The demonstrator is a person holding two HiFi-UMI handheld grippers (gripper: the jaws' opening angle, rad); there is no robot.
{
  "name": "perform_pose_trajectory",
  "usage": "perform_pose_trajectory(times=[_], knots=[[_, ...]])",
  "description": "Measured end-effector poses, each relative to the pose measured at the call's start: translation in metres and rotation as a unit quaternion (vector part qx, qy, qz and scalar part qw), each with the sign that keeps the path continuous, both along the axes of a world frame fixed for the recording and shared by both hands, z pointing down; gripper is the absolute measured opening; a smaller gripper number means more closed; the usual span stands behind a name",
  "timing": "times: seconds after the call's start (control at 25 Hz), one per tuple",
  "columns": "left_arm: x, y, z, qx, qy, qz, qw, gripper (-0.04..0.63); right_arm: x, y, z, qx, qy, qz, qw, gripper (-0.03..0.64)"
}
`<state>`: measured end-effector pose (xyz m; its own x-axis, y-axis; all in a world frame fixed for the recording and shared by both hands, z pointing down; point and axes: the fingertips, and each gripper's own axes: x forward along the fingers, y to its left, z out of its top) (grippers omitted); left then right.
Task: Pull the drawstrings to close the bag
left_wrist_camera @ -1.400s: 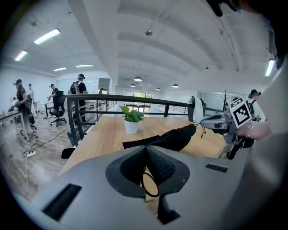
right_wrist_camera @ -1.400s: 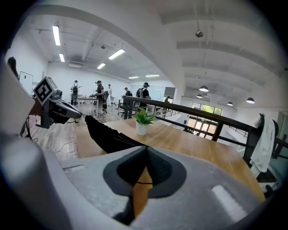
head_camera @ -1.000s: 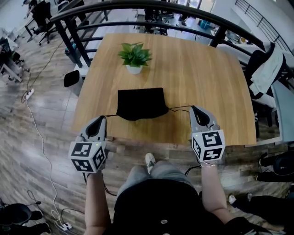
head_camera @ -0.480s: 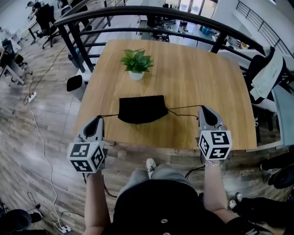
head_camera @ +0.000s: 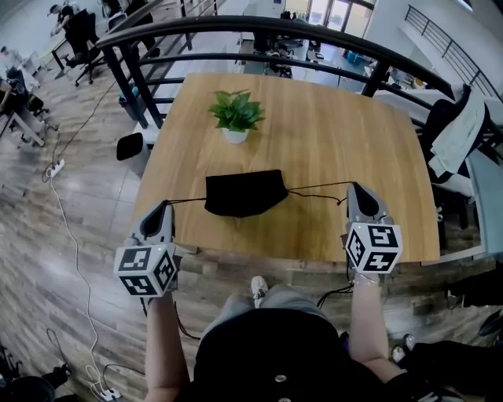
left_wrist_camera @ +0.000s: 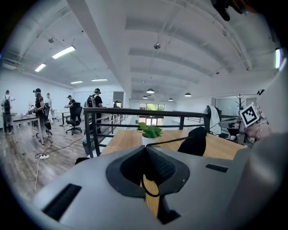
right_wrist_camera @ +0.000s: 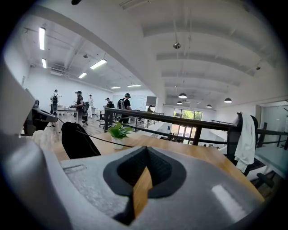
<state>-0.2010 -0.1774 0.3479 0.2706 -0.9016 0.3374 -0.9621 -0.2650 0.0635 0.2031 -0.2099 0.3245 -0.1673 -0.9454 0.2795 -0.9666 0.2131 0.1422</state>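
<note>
Head view: the left drawstring runs under the left gripper, the right drawstring under the right gripper, and both ends are hidden there. In both gripper views the black bag loses its bottom behind the gripper's own body. Distant people, too small to make out.

Head view: you look steeply down from high above, on the near side of the potted plant. Left gripper view: low, almost level, facing the plant from its near left. Right gripper view: likewise, from its near right. All three share the plant, black bag and railing.
</note>
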Motion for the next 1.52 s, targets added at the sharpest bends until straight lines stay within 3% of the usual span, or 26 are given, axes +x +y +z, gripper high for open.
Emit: perform_pose_trajectory(times=[1.0, 1.52], knots=[[-0.019, 0.003, 0.022, -0.021, 0.012, -0.032, 0.9992, 0.020, 0.021, -0.006, 0.017, -0.018, -0.008, 0.023, 1.000, 0.000], [-0.008, -0.004, 0.061, -0.090, 0.000, -0.023, 0.9956, 0.020, 0.010, -0.010, 0.073, -0.096, -0.021, 0.001, 0.995, 0.002]])
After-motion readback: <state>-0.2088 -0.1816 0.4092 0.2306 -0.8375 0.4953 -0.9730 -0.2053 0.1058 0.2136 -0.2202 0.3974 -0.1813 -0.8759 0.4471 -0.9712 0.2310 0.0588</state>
